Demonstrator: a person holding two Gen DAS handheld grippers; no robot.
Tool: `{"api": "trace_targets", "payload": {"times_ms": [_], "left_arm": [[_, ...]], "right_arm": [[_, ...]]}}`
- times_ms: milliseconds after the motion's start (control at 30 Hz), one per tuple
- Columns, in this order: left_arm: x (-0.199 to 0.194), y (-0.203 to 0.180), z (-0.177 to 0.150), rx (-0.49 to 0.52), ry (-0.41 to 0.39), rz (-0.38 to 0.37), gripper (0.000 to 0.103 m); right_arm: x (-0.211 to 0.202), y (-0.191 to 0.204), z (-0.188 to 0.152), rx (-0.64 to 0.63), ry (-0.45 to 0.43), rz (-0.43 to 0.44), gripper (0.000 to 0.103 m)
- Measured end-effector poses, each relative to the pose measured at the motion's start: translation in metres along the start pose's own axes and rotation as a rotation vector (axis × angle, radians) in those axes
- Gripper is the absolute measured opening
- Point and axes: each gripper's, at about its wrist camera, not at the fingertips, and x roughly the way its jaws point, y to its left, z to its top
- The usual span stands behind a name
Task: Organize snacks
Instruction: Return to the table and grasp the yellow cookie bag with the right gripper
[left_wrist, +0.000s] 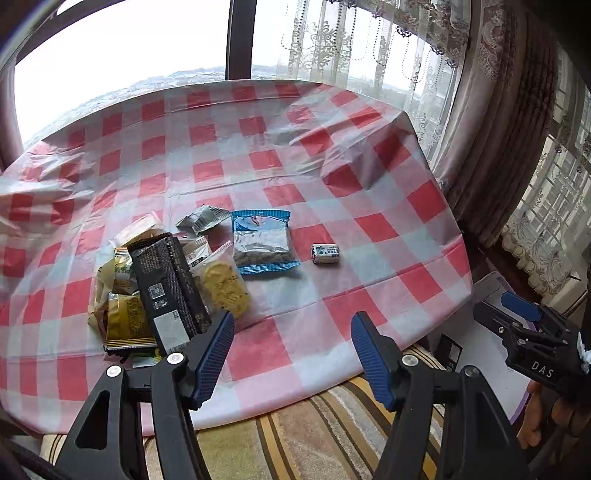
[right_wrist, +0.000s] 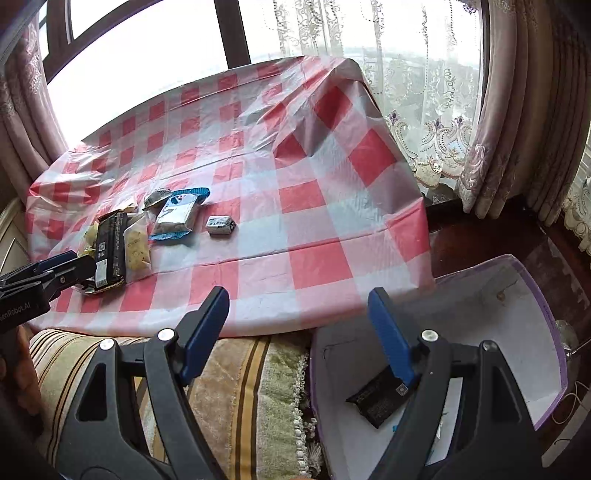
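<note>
1. Red-and-white checked cloth (left_wrist: 332, 192) over the desk, snacks on it ahead of both tools.
2. Left tool (left_wrist: 291, 347): jaws apart, moderately wide, nothing between the blue pads; hovering over the near desk edge.
3. Just ahead-left of its left pad: heap of snacks, long black packet (left_wrist: 166, 291) on top, yellow biscuit bag (left_wrist: 223, 288) beside it, olive-yellow packets (left_wrist: 125, 314) beneath.
4. Farther ahead, centre: blue-edged clear bag (left_wrist: 262, 242); to its right, apart, small boxy sweet (left_wrist: 325, 254).
5. Right tool (right_wrist: 299, 317): jaws wide, empty, over the gap between desk and white bin (right_wrist: 517, 314).
6. Below its right pad, on the bin floor: black packet in the bin (right_wrist: 380, 402), partly hidden by the finger.
7. Striped cushion (right_wrist: 240, 387) beneath both tools.
</note>
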Motion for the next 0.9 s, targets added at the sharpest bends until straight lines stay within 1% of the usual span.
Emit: {"api": "trace_targets", "payload": {"times_ms": [67,200,333,433,600,700,900], "left_arm": [[-0.003,0.019,-0.002,-0.046,-0.003,0.002,0.066],[-0.008,0.056,-0.005,-0.122,-0.011,0.035,0.065],[-0.007,0.095,-0.01,-0.22,-0.005,0.055,0.059],[-0.003,0.117,-0.014,-0.264,0.012,0.071,0.055],[0.005,0.134,-0.015,-0.287,0.039,0.094,0.053],[0.013,0.142,-0.014,-0.296,0.06,0.106,0.053],[0.034,0.145,-0.011,-0.278,0.116,0.114,0.051]], "right_arm": [[0.006,0.014,0.002,-0.024,0.011,0.002,0.08],[0.015,0.039,0.009,-0.078,0.027,0.015,0.08],[0.026,0.06,0.016,-0.122,0.042,0.029,0.08],[0.037,0.077,0.019,-0.162,0.066,0.047,0.08],[0.058,0.108,0.024,-0.24,0.099,0.063,0.08],[0.071,0.123,0.027,-0.263,0.119,0.072,0.08],[0.094,0.152,0.035,-0.311,0.138,0.101,0.08]]}}
